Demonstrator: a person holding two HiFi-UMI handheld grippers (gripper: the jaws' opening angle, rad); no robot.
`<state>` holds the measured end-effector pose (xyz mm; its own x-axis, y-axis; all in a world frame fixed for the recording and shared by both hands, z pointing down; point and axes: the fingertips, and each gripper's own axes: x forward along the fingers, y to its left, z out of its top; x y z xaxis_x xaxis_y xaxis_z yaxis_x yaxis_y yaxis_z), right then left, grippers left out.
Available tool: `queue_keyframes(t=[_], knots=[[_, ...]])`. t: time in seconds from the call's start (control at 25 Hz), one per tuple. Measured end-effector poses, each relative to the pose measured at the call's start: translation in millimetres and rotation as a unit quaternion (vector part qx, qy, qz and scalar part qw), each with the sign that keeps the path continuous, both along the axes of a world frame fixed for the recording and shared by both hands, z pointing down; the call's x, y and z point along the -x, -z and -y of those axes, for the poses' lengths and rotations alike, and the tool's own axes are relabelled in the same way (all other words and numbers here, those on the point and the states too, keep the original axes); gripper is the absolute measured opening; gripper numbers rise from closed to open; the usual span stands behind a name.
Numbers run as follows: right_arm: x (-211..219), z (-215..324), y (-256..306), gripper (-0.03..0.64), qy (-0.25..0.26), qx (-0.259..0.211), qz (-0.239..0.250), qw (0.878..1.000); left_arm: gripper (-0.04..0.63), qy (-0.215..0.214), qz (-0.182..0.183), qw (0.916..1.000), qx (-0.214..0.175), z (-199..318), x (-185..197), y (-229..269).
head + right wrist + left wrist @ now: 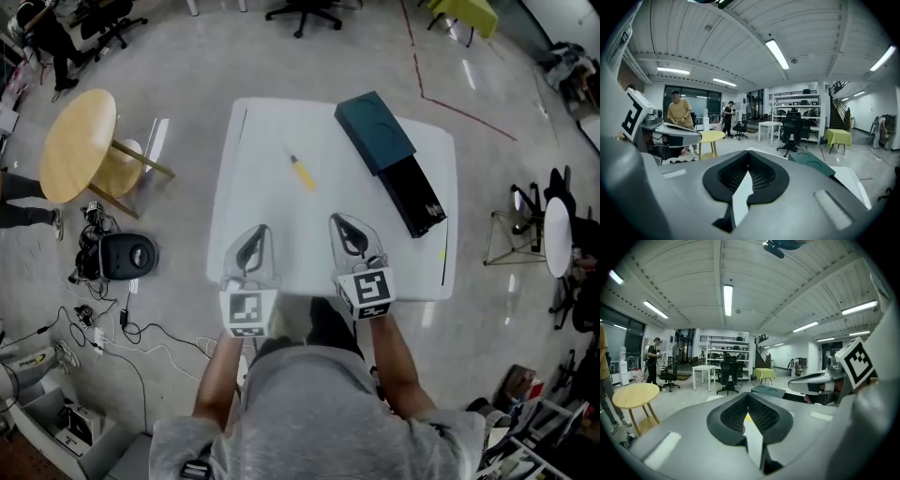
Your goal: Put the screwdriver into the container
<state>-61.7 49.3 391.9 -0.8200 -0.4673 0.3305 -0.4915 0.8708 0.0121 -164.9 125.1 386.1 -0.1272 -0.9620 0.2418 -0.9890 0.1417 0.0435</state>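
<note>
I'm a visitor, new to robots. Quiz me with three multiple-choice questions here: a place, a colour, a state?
1. Where is the small yellow-handled screwdriver? A) on the white square table B) inside the box C) on the floor
2. The cover of the long box, beside its black tray, is A) red B) dark teal C) white
3. How are the left claw and right claw? A) both open B) one holds the screwdriver C) both shut, empty
Answers: A, it lies on bare tabletop; B, plain from above; C, their tips meet on nothing.
</note>
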Motion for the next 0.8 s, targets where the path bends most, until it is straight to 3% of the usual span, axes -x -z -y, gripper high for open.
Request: queue_keyframes(t=[0.4,0.8], knots=[[48.2,63.8,-67.8,0.003,0.05,0.057,-0.045,0.996,0.012,0.027,-0.027,0.9984,0.042,61.4,21.7,-55.9],[75.0,105.6,-135.3,0.005,0.072,0.098,-0.077,0.99,0.012,0.057,-0.048,0.9936,0.085,86.1,40.4,-116.8]])
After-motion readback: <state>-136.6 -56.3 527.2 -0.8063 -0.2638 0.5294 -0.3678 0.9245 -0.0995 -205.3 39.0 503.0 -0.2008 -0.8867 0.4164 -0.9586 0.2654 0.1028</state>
